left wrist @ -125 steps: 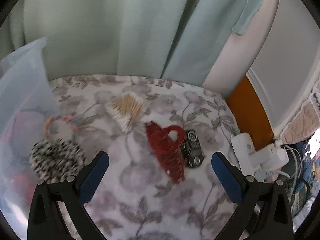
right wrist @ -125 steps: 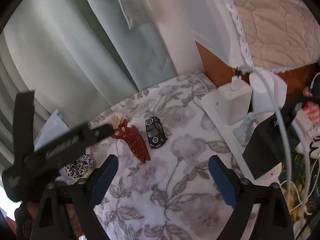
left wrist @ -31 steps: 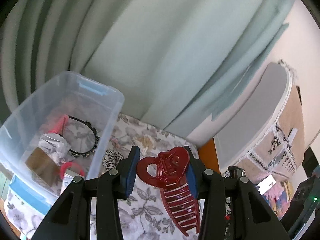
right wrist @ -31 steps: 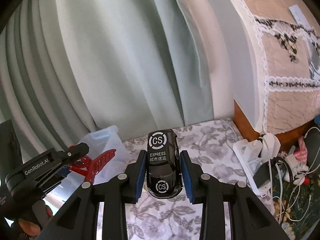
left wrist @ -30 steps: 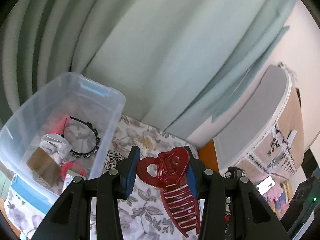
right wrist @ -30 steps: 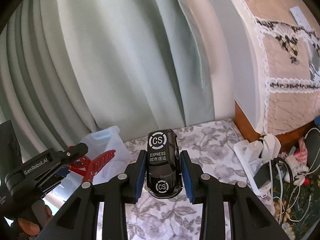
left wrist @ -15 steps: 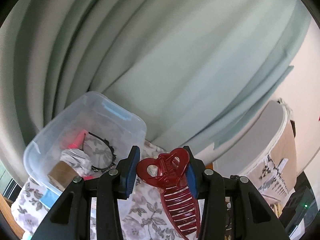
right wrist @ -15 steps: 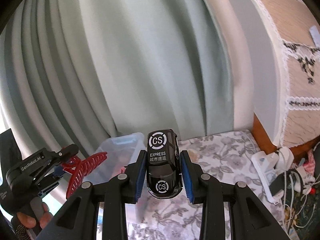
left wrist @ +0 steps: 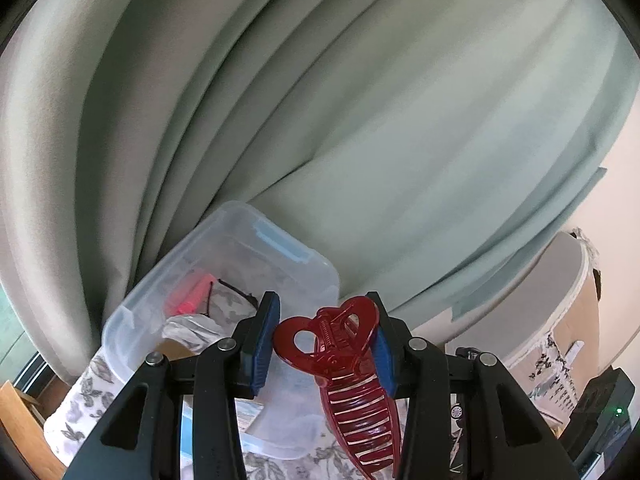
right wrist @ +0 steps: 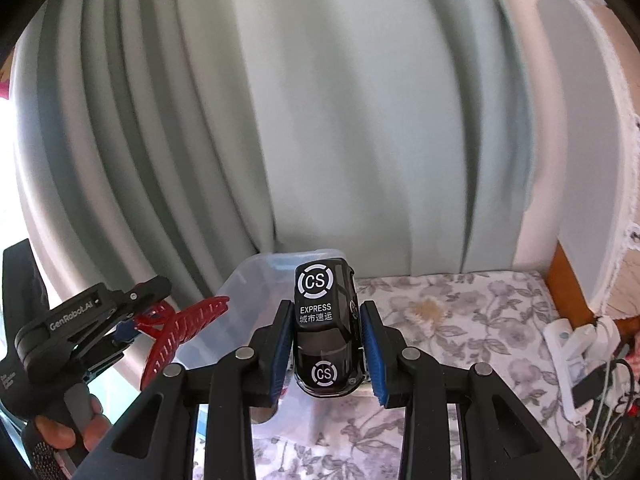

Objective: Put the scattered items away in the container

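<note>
Container [left wrist: 224,264] on floral tablecloth [right wrist: 460,320], curtain [left wrist: 360,120] behind.

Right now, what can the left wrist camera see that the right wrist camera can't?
Only the left wrist view looks inside the clear box: a pink thing and crumpled white paper.

Only the right wrist view shows the black toy car clamped in the right gripper, plus the white plugs.

Both show the red hair clip in the left gripper, the box, and the green curtain.

Right hand-held gripper [right wrist: 326,350] clamping black toy car [right wrist: 325,320], clear container [right wrist: 256,280] behind
</note>
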Demonstrator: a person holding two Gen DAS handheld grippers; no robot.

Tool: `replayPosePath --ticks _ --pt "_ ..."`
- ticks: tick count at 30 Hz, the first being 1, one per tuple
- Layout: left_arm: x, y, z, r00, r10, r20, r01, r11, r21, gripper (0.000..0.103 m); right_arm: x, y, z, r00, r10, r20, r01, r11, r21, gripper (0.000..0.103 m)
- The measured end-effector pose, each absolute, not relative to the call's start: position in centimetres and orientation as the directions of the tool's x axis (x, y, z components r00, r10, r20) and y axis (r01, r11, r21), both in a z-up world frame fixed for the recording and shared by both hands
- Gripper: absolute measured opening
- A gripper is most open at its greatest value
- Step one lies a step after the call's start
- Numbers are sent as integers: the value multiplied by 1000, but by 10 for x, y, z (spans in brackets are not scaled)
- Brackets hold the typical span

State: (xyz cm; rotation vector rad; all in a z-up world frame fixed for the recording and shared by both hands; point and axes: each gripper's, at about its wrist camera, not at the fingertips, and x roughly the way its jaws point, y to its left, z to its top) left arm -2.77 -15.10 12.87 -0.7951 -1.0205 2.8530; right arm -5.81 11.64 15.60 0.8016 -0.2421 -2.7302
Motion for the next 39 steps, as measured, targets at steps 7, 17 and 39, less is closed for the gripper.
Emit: replayPosePath --ticks 7,17,39 --pt "-28 -171 117 -867 164 -471 184 -772 -608 44 -63 89 148 -778 -340 -528 264 -940 217 36" --pt "-32 -187 105 -854 176 -490 191 -770 -609 44 -79 58 126 -732 -365 -575 310 -930 196 36" --pt "-54 -192 66 -799 206 -565 228 -766 -601 45 -102 18 90 -647 -354 -675 345 -926 155 36"
